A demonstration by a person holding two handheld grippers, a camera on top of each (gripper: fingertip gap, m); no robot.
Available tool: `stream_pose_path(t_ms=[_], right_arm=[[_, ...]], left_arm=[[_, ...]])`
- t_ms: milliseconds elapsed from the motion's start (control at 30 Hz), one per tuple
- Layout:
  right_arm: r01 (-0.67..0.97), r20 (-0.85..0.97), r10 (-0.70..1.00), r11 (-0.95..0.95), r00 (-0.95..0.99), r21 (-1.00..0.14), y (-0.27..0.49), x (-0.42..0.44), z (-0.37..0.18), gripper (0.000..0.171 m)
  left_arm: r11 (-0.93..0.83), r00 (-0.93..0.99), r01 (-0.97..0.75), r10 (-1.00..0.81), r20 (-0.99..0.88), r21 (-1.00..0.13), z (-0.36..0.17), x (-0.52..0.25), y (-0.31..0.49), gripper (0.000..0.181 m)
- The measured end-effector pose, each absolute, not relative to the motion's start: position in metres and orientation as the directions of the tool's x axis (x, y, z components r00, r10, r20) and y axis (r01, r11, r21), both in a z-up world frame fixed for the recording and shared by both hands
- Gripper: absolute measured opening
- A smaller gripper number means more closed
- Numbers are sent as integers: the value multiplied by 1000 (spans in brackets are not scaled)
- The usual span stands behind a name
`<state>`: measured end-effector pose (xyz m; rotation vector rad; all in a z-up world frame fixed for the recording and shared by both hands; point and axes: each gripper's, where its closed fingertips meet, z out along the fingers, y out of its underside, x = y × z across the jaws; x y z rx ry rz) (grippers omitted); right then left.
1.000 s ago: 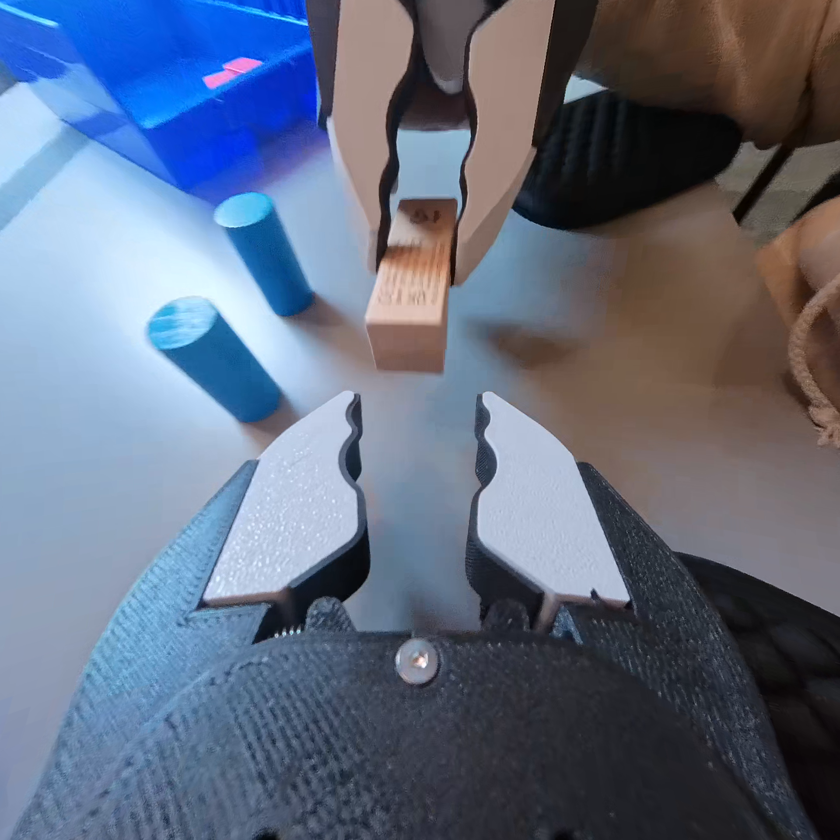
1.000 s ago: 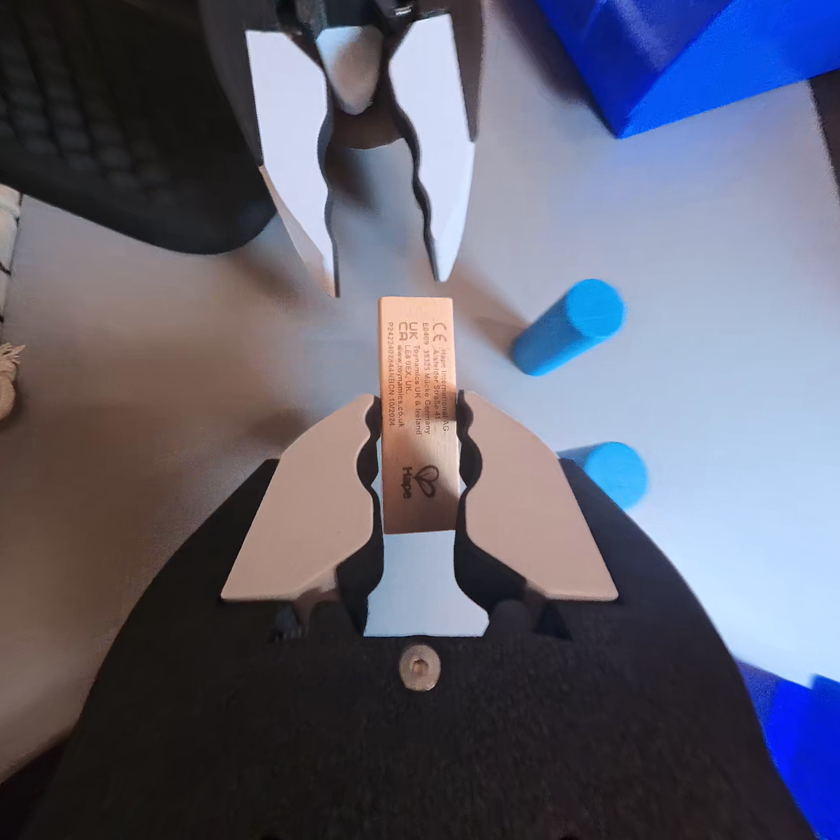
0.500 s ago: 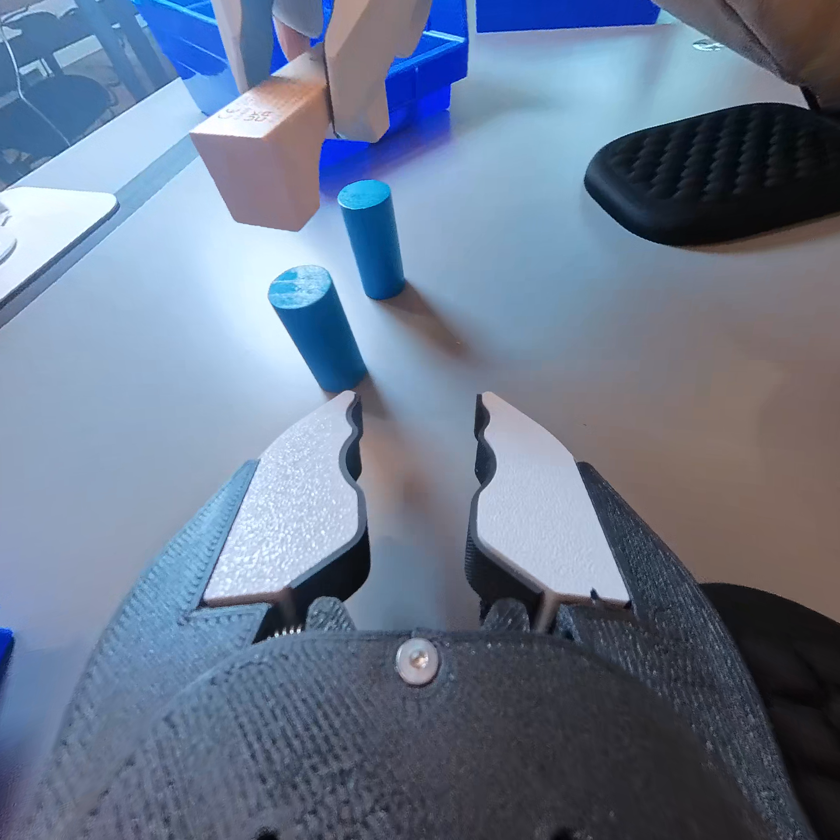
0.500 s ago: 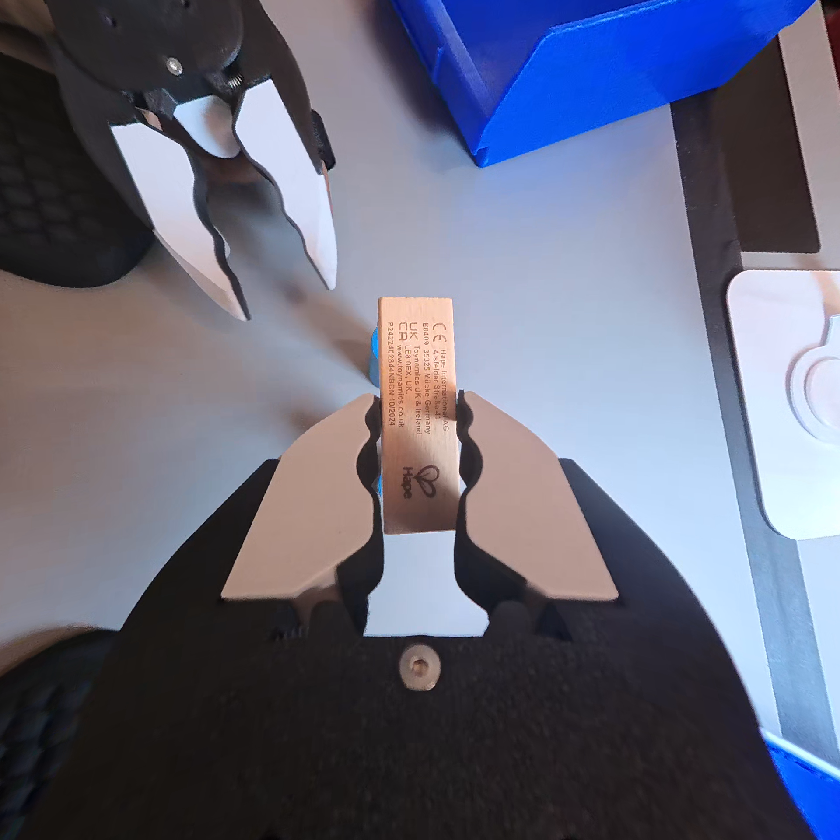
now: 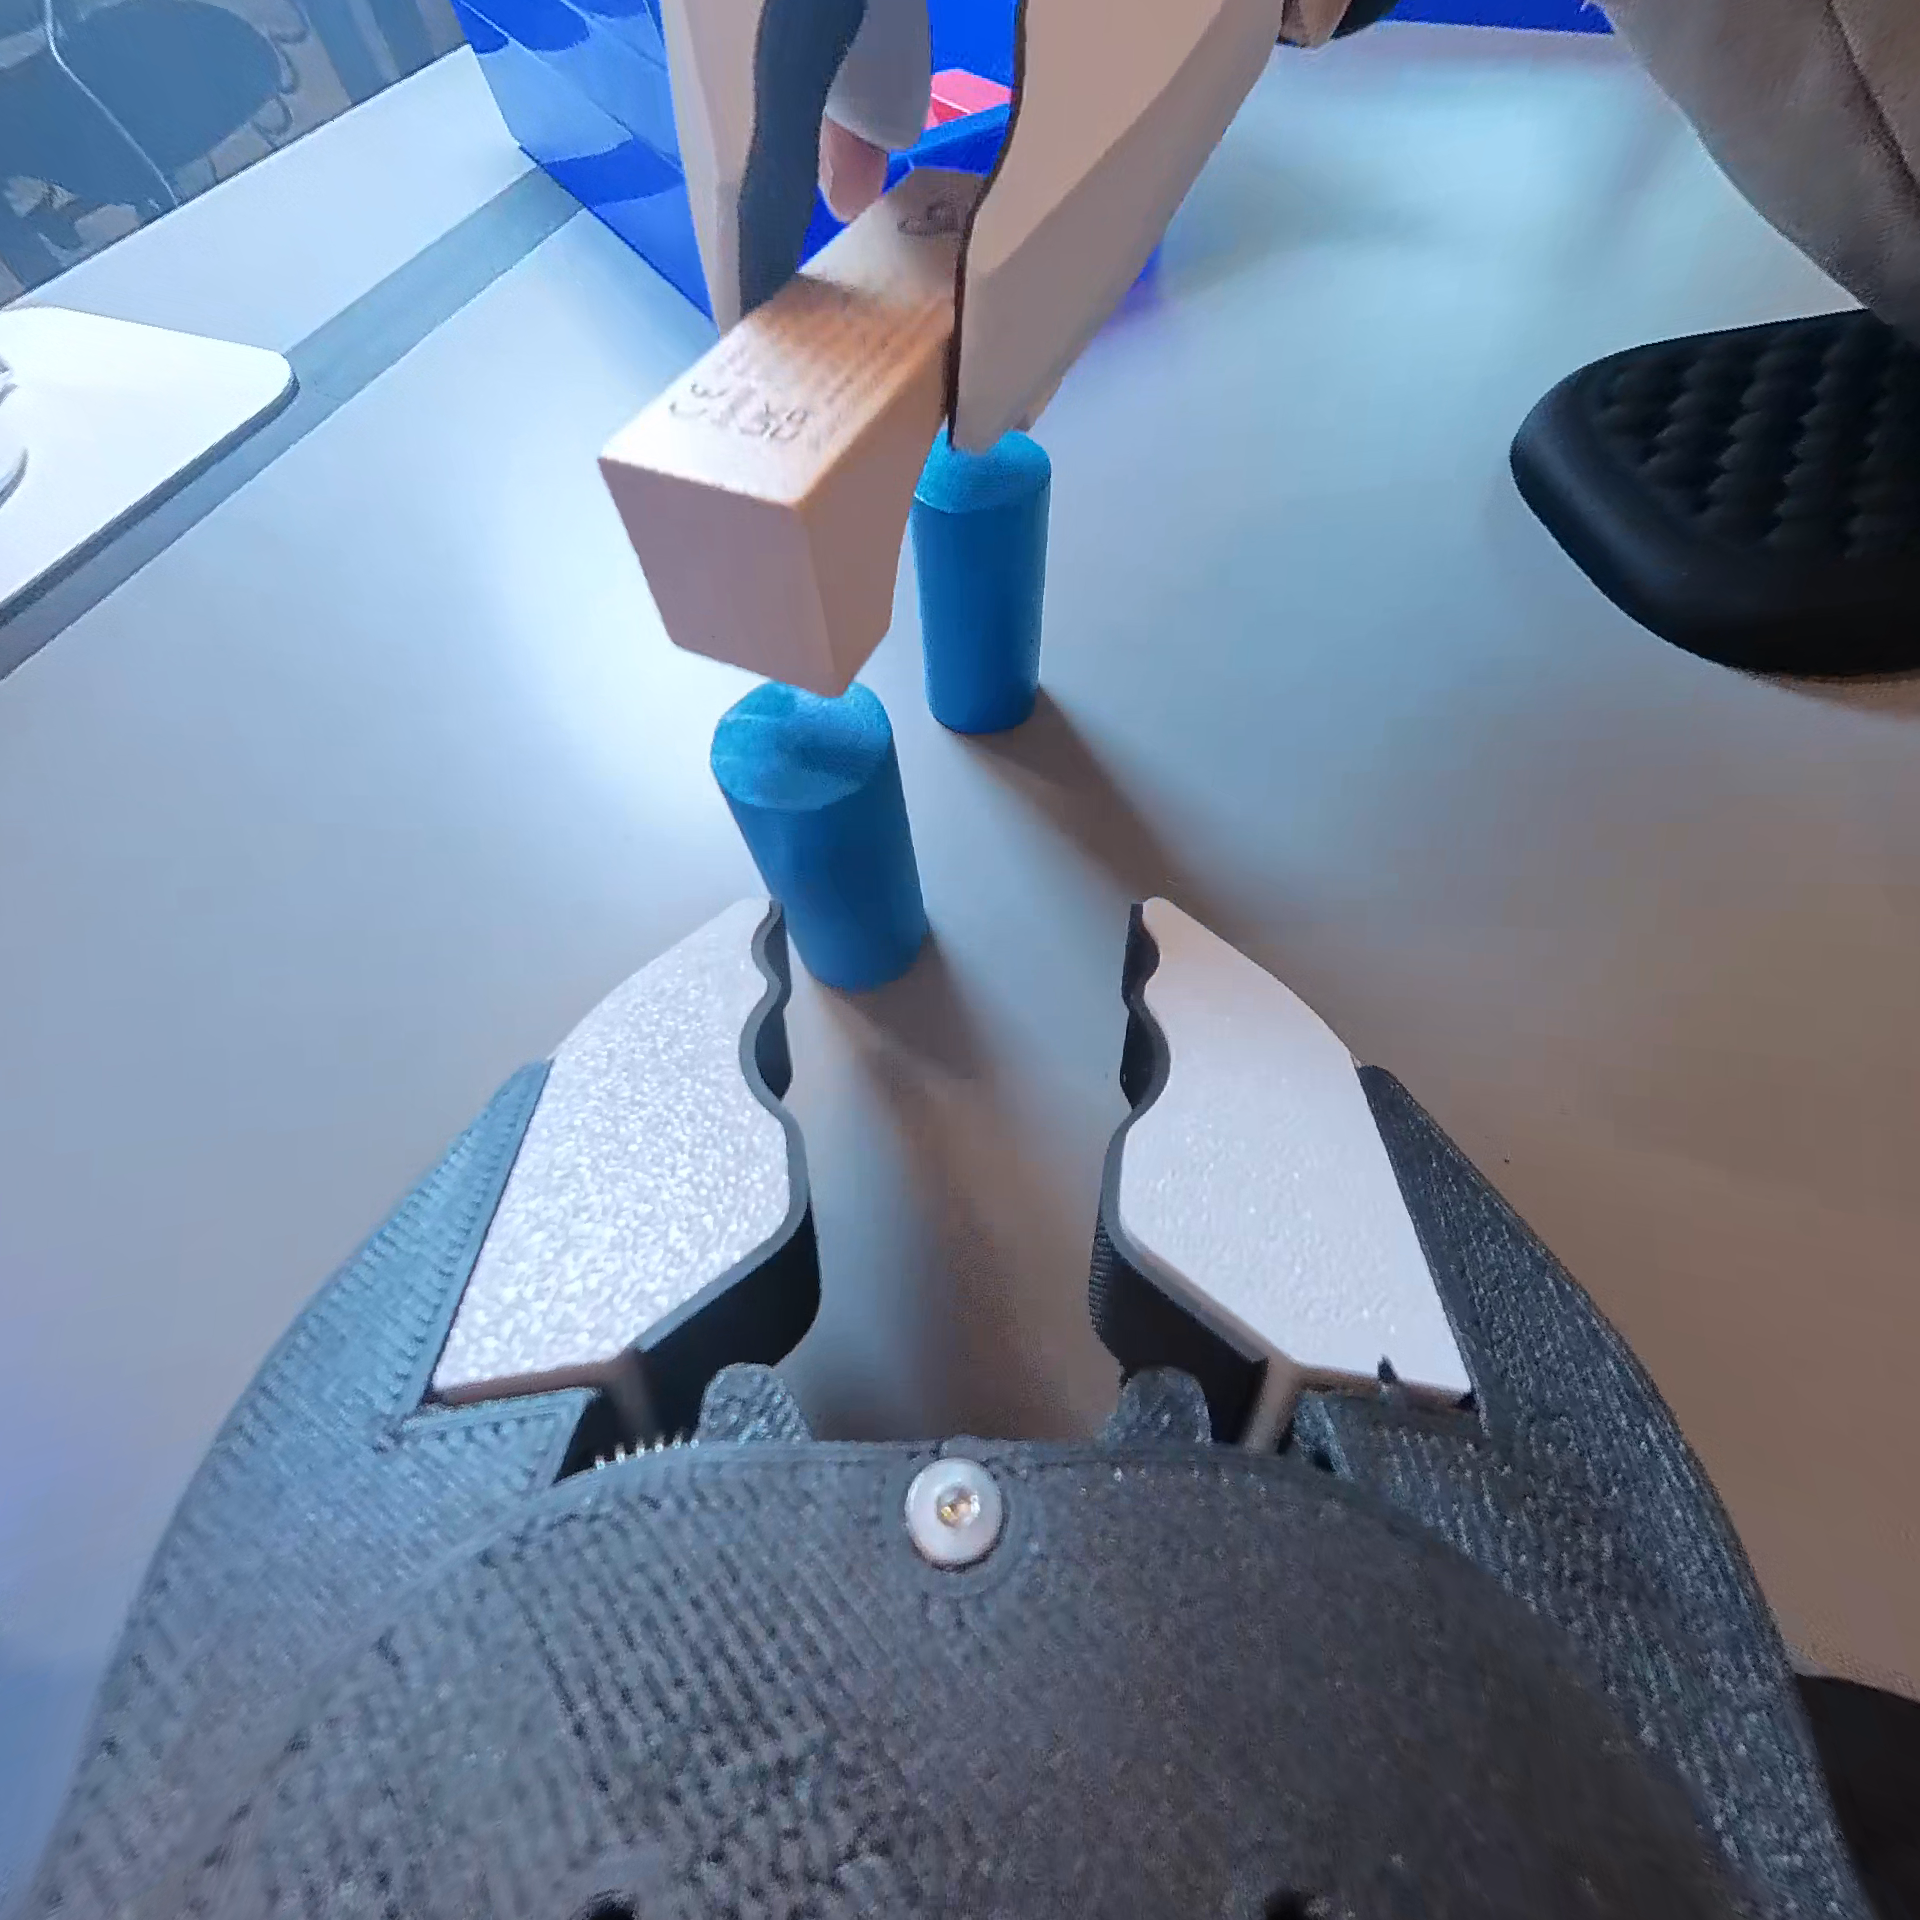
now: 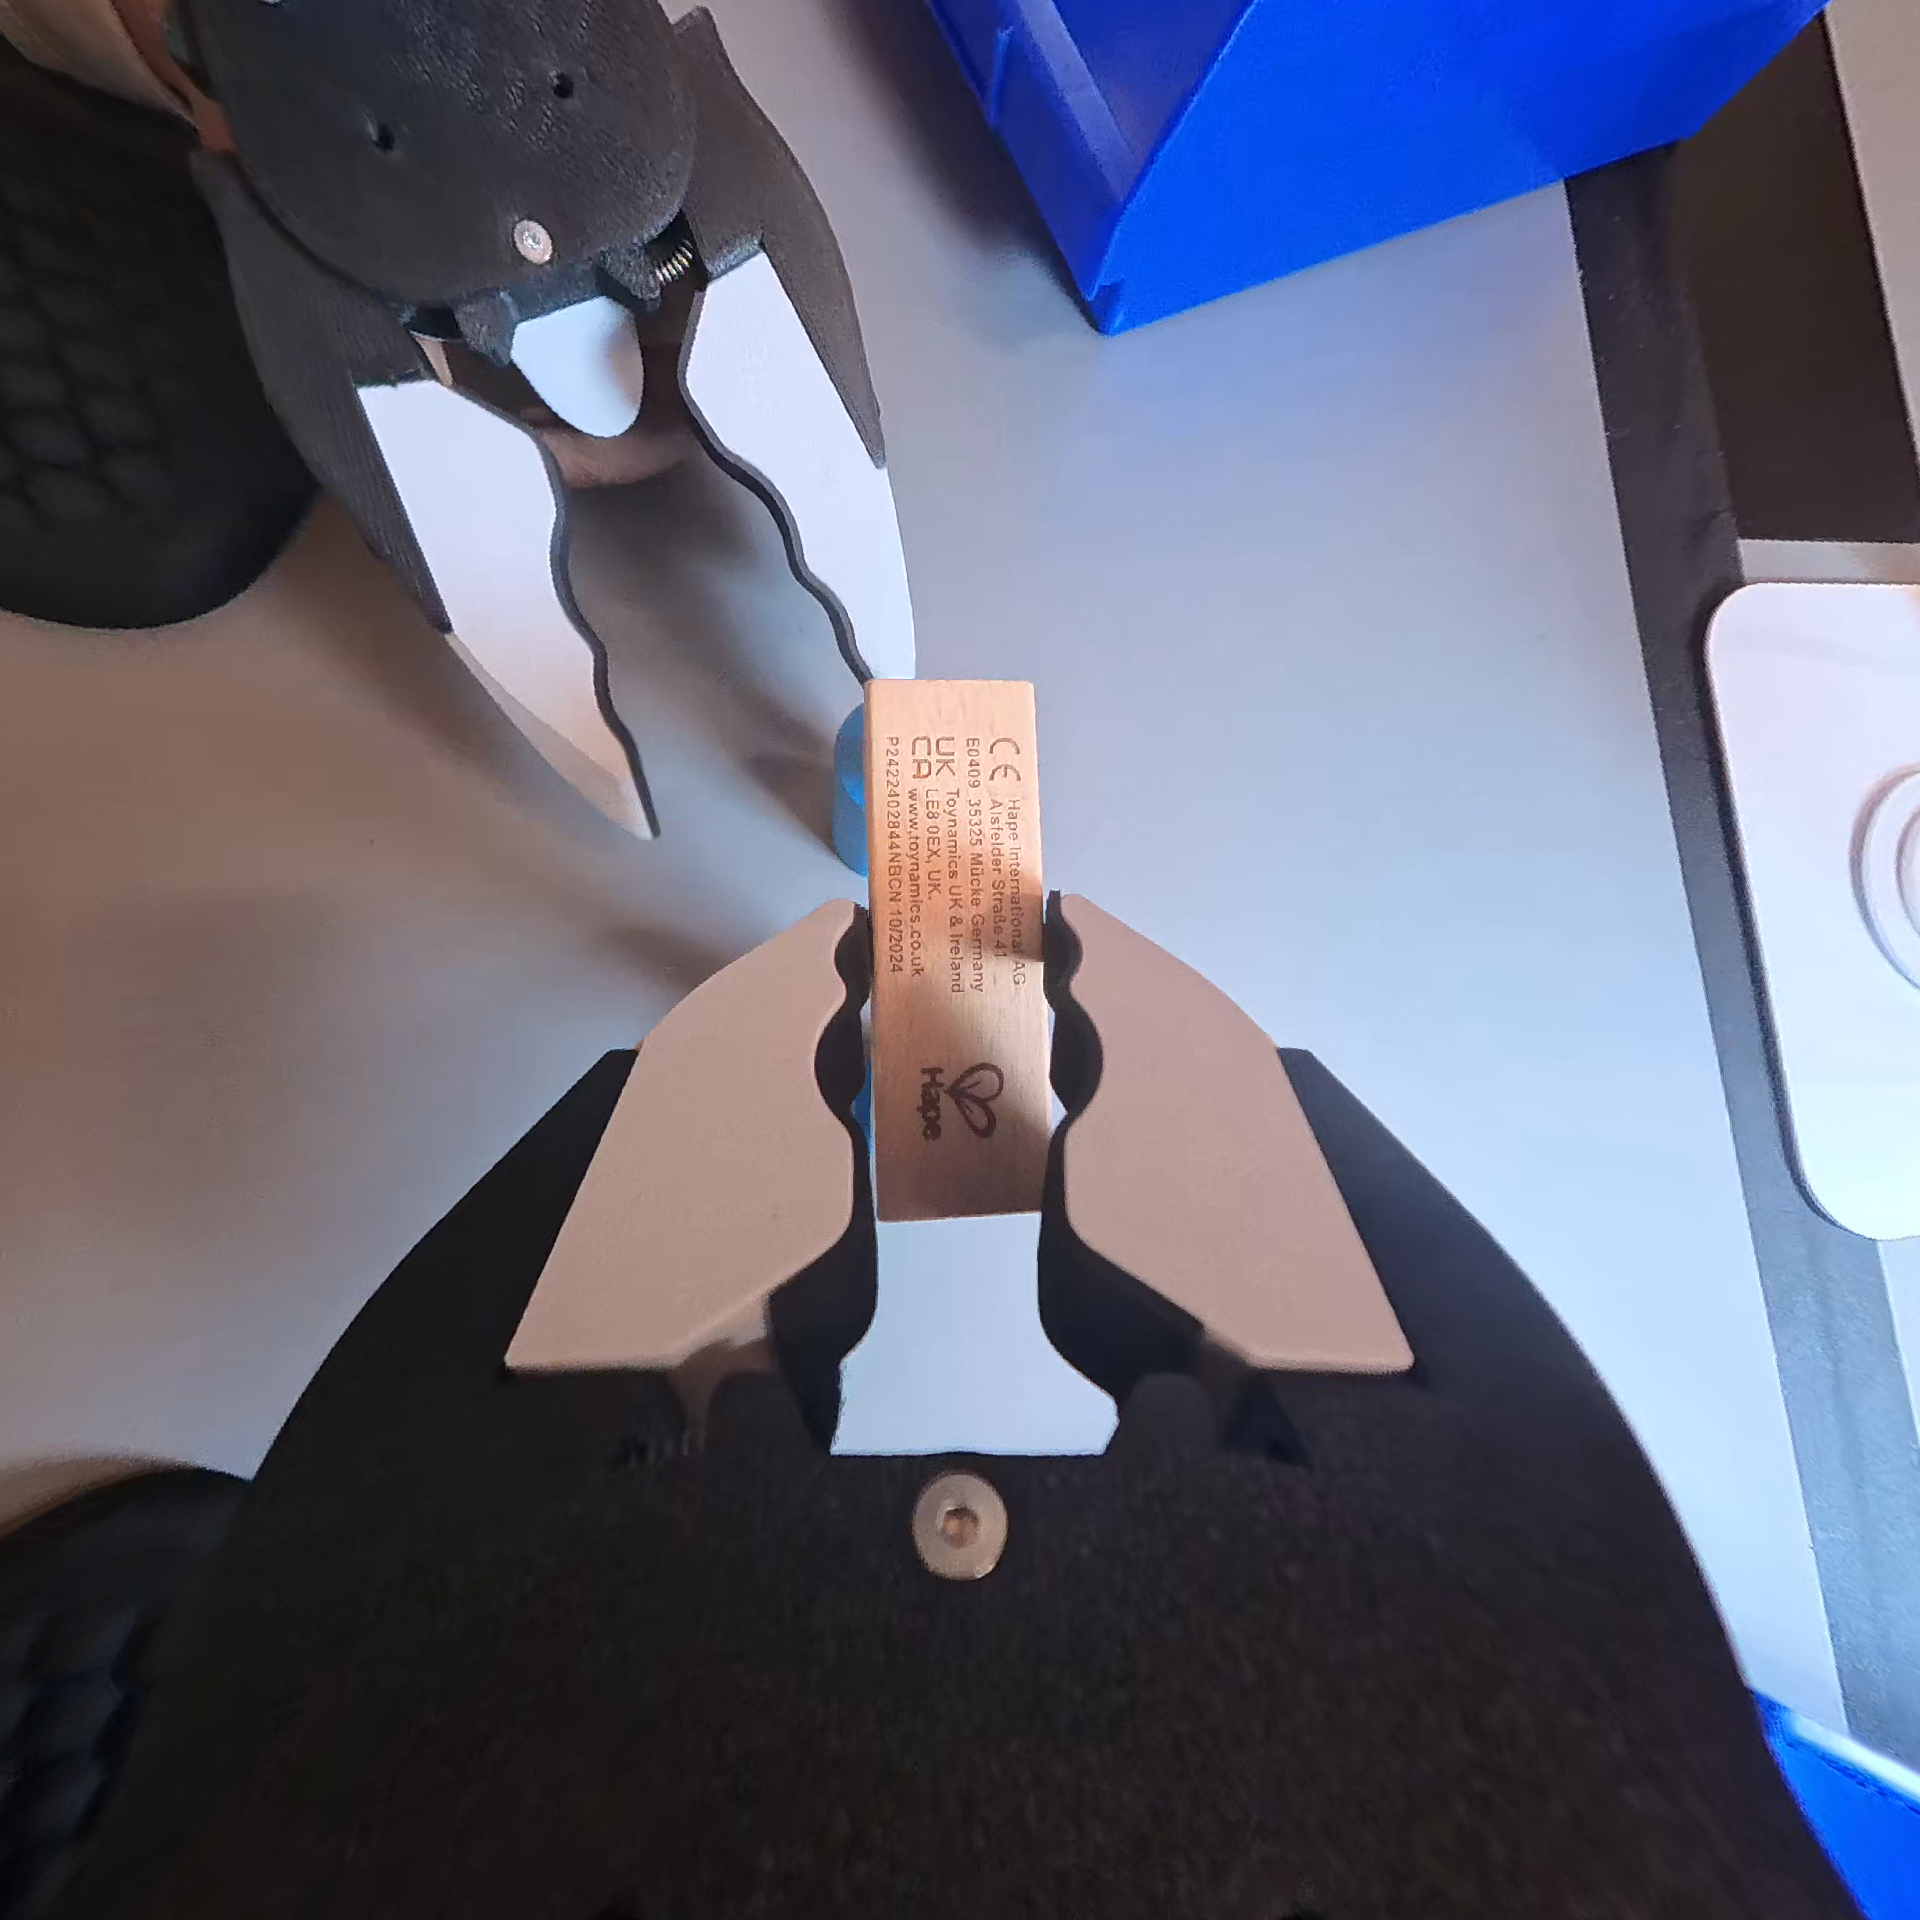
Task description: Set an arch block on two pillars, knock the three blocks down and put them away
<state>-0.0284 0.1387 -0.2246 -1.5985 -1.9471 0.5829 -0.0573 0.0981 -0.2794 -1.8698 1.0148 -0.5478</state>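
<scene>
**A:** Left wrist view first. What is there?

**B:** The left gripper (image 5: 956, 925) hangs low over the grey table (image 5: 312, 831), its fingers spread apart with nothing between them. Just past its left fingertip the near blue pillar (image 5: 821, 842) stands upright; the far blue pillar (image 5: 982, 592) stands behind it, apart. The right gripper (image 5: 847, 343) comes down from above, clamped on the wooden arch block (image 5: 769, 488), which is tilted and held over the two pillars. Whether it touches them, I cannot tell.

**A:** Around them?

**B:** A blue bin (image 5: 613, 135) at the back, a black pad (image 5: 1745, 499) at right, a white plate (image 5: 104, 426) at left.

**A:** And the right wrist view?

**B:** The right gripper (image 6: 956, 904) pinches the arch block (image 6: 951, 935) by its long sides. One blue pillar (image 6: 850, 790) peeks out beside the block's left edge. The left gripper (image 6: 769, 748) points in from upper left, parted and empty, with the blue bin (image 6: 1351, 156) beyond.
</scene>
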Motion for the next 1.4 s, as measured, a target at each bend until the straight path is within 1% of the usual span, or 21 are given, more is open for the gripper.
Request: stream_pose_path(t_ms=[367, 633, 900, 1067, 1400], right_arm=[[749, 141, 979, 206, -150, -629, 138, -30, -227, 32], [745, 146, 976, 216, -159, -631, 135, -31, -228, 32], [742, 143, 977, 212, -157, -636, 136, -31, -229, 32], [747, 140, 977, 213, -160, -630, 135, -32, -231, 32], [747, 143, 977, 215, -160, -629, 136, -32, -232, 32]], left_arm=[[-226, 554, -447, -830, -70, -866, -282, -47, 100, 65], [-226, 574, -453, -814, -89, -862, -281, -56, 101, 65], [-244, 615, -392, -787, -56, -887, -275, -79, 86, 62], [-200, 609, -374, -790, -77, -906, -265, -80, 80, 63], [-180, 580, -420, -807, -111, -890, -275, -71, 76, 64]])
